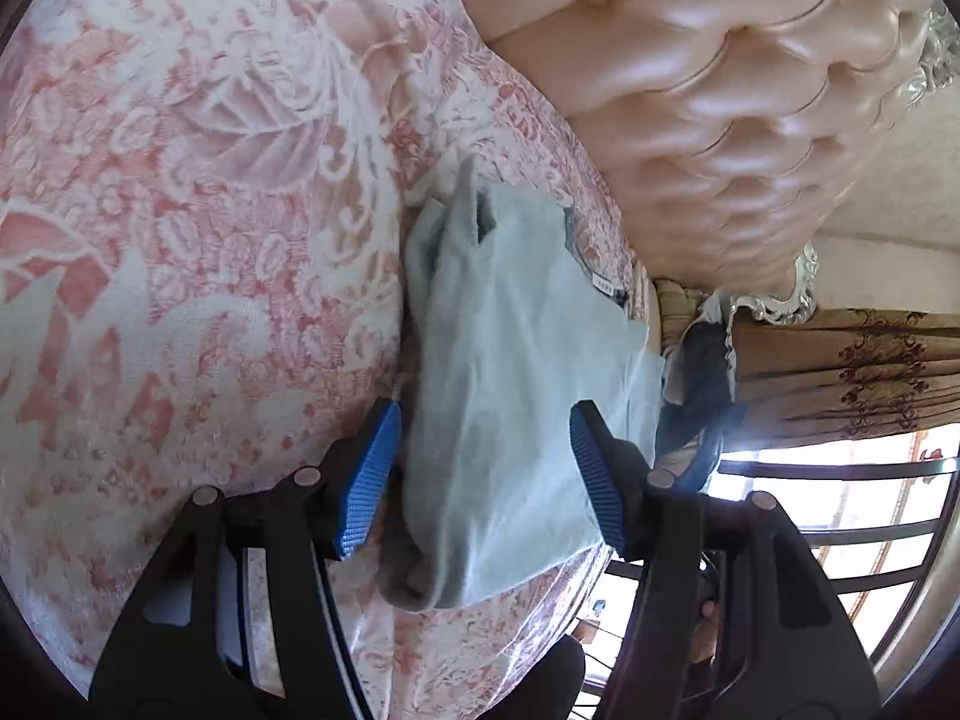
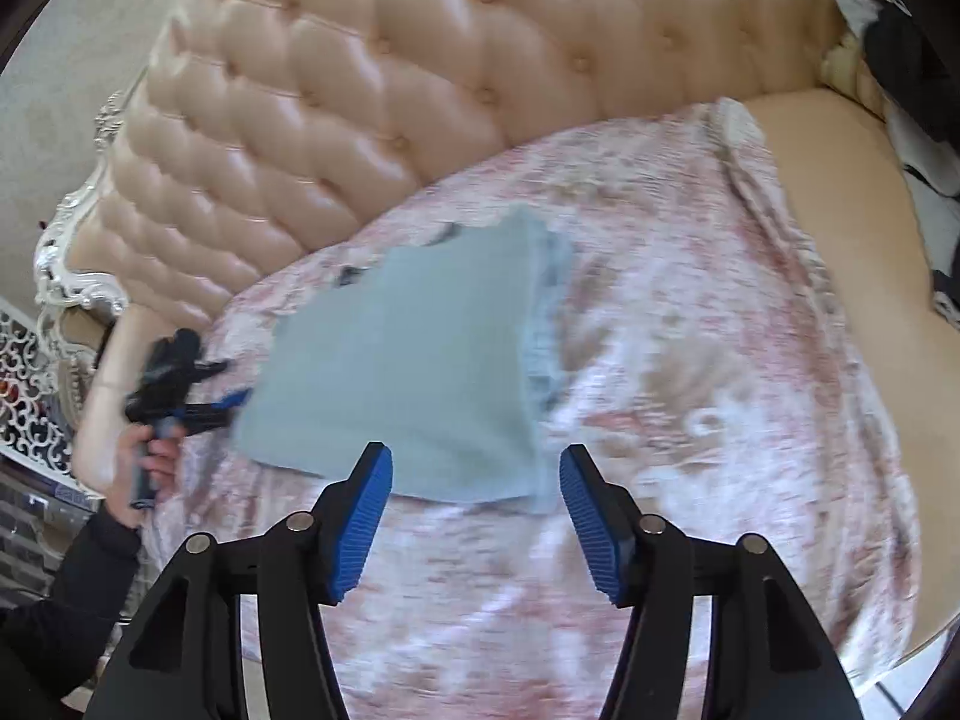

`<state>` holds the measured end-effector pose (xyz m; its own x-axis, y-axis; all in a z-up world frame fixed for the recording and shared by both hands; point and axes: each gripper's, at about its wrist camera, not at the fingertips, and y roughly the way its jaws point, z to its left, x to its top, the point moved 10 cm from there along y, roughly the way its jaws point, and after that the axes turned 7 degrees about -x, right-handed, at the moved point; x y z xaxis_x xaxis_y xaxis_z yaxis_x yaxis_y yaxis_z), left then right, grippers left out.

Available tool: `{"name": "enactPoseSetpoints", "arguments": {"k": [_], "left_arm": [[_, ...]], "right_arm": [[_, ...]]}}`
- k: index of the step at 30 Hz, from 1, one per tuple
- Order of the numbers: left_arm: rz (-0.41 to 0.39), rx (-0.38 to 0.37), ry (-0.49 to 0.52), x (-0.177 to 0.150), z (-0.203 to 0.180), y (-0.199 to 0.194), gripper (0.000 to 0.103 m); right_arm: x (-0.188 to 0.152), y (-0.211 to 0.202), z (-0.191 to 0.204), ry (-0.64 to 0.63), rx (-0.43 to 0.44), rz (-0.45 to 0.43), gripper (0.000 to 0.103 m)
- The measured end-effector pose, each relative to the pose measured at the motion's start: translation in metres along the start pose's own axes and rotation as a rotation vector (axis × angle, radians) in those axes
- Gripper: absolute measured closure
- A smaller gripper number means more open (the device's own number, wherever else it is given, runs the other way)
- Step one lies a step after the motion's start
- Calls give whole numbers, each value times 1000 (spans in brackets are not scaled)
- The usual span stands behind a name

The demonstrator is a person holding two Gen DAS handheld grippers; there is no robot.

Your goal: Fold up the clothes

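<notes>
Both claws stand released, jaws apart with nothing pressed between the blue pads. Seen from its own camera, the left gripper [image 1: 483, 468] hangs over the near part of the folded garment [image 1: 516, 372], and the cloth shows in the gap between its fingers without either pad biting into it. The right gripper [image 2: 477, 516] hangs over the garment's near edge, its pads spread to either side of that edge and clear of it.

Largest in view is the bed cover [image 2: 690, 360], a pink and white floral spread that fills most of both views. Behind it rises the tufted headboard [image 2: 360, 90], peach-coloured and glossy, with buttons and a silver carved frame at its end. In the left wrist view a brown patterned curtain [image 1: 852, 360] hangs beyond the headboard, above a bright window with dark bars [image 1: 840, 516].

The garment, a pale grey-green piece, lies on the cover near the headboard, folded into a roughly rectangular stack with layered edges showing along one side. A small white label [image 1: 603, 283] shows at its far edge.

In the right wrist view the left gripper appears at the garment's left side, held by a hand [image 2: 141, 456] in a dark sleeve [image 2: 78, 588]; that part is blurred.
</notes>
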<state>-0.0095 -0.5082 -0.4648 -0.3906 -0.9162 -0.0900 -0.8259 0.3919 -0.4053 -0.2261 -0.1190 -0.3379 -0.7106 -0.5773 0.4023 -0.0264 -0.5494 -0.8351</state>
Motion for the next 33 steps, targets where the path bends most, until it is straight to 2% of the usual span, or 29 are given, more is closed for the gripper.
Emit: {"name": "enactPoseSetpoints", "arguments": {"k": [2, 5, 7, 9, 13, 15, 18, 21, 26, 28, 29, 30, 31, 32, 33], "left_arm": [[42, 38, -55, -6, 5, 4, 40], [89, 82, -189, -23, 14, 4, 38], [88, 112, -312, -42, 25, 0, 30], [81, 126, -372, -60, 28, -2, 28], [27, 79, -475, -83, 31, -1, 25], [11, -3, -534, -90, 32, 5, 25], [-37, -52, -543, -85, 30, 16, 25], [-93, -52, -495, -73, 25, 22, 28], [-145, -83, -336, -49, 3, 19, 28], [-155, -25, -230, -39, 0, 21, 28], [-152, 23, -205, -37, 4, 24, 35], [-144, 62, -183, -34, 6, 25, 57], [-134, 92, -158, -31, 6, 25, 66], [-131, 109, -138, -28, 6, 24, 74], [-134, 117, -122, -26, 5, 23, 74]], "right_arm": [[-4, 4, 24, -8, 29, 2, 38], [-13, 17, 58, -36, 59, 22, 38], [-19, 27, 75, -64, 66, 38, 38], [-26, 34, 92, -89, 90, 54, 38], [-35, 45, 115, -125, 121, 71, 38], [-38, 47, 122, -135, 131, 73, 38], [-41, 46, 125, -137, 155, 68, 38], [-42, 45, 122, -133, 166, 67, 38], [-40, 44, 109, -119, 164, 41, 38], [-37, 46, 110, -111, 184, 34, 37], [-37, 48, 113, -111, 194, 34, 37], [-37, 50, 117, -116, 207, 37, 37], [-37, 53, 123, -123, 221, 41, 37], [-39, 55, 131, -134, 240, 47, 36], [-42, 59, 138, -149, 252, 53, 35]]}}
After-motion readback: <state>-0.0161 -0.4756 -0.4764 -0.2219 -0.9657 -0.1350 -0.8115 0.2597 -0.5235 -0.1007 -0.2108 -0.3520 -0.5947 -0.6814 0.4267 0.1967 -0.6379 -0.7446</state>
